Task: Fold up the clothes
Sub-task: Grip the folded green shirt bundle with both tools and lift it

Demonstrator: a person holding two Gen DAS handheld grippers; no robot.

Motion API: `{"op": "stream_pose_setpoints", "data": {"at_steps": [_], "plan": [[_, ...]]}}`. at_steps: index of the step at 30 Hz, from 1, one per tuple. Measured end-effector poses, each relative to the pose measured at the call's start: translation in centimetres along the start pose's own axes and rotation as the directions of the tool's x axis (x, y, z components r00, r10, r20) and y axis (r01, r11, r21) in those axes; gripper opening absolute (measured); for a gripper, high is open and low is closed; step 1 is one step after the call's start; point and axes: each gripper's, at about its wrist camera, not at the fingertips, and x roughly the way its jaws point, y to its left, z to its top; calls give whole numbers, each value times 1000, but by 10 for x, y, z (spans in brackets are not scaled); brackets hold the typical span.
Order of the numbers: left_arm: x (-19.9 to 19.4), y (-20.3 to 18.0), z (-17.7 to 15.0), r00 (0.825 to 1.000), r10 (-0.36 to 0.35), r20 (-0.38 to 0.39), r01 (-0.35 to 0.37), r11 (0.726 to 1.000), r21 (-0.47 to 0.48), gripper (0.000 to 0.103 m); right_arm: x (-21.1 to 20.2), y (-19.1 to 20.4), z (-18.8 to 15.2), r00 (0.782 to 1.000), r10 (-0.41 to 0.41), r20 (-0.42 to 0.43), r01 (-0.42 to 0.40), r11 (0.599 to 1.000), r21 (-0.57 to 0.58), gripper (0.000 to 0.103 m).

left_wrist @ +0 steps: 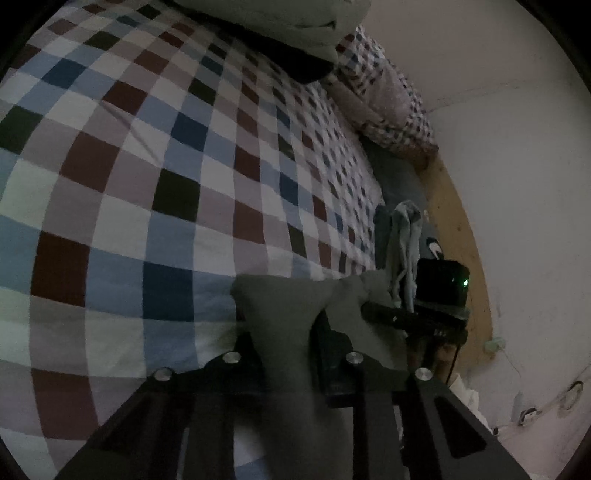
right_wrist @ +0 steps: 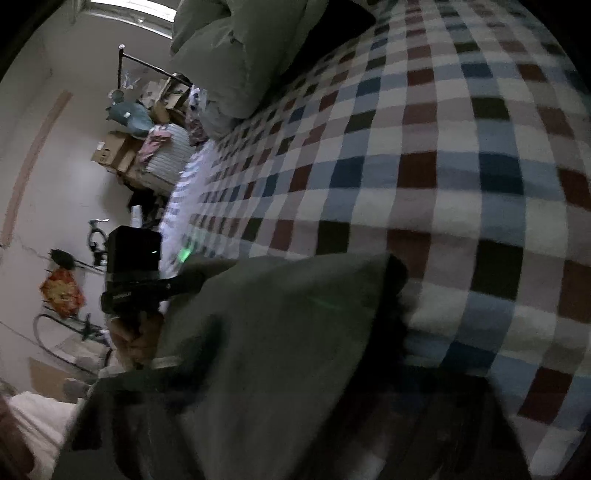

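A grey-green garment lies bunched on the checked bedspread. In the left wrist view it runs down between the two black fingers of my left gripper, which is shut on it. My right gripper sits close on the right, with a paler fold of cloth standing up from its tip. In the blurred right wrist view the garment drapes over my right gripper and hides most of its jaws, which pinch the fabric. The left gripper shows at the left, held by a hand.
A green duvet and a checked pillow lie at the far end of the bed. A wooden bed frame runs along the wall. Beside the bed stand cardboard boxes and clutter, with a duvet above.
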Motion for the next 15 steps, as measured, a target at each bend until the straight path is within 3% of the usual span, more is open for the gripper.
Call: {"op": "stream_pose_setpoints", "data": {"at_steps": [7, 11, 15], "plan": [[-14, -29, -4, 997, 4, 77, -13, 993, 116, 15, -15, 38, -11, 982, -150, 111, 164, 978, -131, 18], [-34, -63, -16, 988, 15, 154, -52, 971, 235, 14, -44, 83, -26, 935, -250, 252, 302, 932, -198, 16], [-61, -99, -42, 972, 20, 234, -100, 937, 335, 13, -80, 138, -57, 881, -299, 367, 405, 877, -258, 16]]}}
